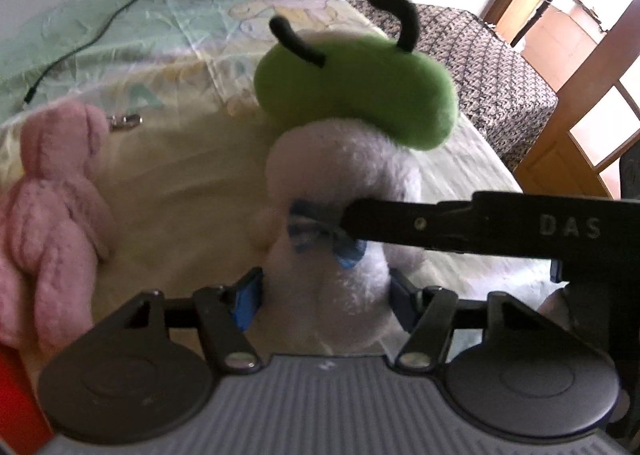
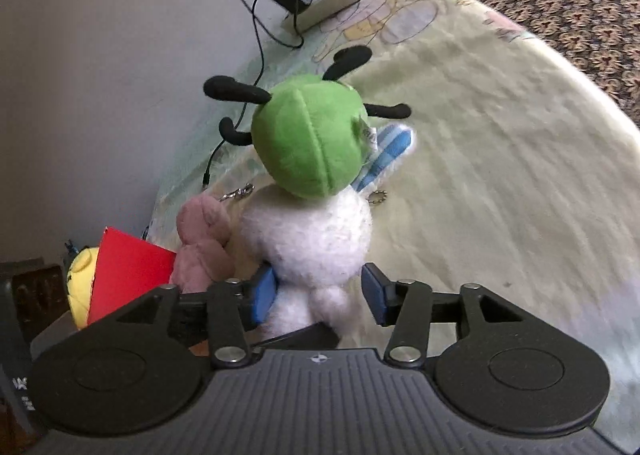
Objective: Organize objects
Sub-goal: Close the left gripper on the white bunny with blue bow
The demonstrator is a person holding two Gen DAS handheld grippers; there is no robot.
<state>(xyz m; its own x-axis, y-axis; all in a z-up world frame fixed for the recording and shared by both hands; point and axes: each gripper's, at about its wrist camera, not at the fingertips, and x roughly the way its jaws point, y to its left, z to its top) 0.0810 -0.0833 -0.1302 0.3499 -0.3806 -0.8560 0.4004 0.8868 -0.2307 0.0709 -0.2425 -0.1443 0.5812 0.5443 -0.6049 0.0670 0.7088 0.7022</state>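
Blue-padded fingers (image 1: 250, 297) of the left gripper (image 1: 324, 291) are clamped on the white plush (image 1: 344, 191), the right gripper (image 2: 320, 291) likewise, above the bed (image 2: 500, 175); its green cap (image 1: 356, 91) could be shaken off by opposed pulling.

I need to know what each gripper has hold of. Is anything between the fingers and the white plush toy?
Nothing visible. The left gripper and right gripper each straddle the white plush toy directly; the pink plush lies beside it.
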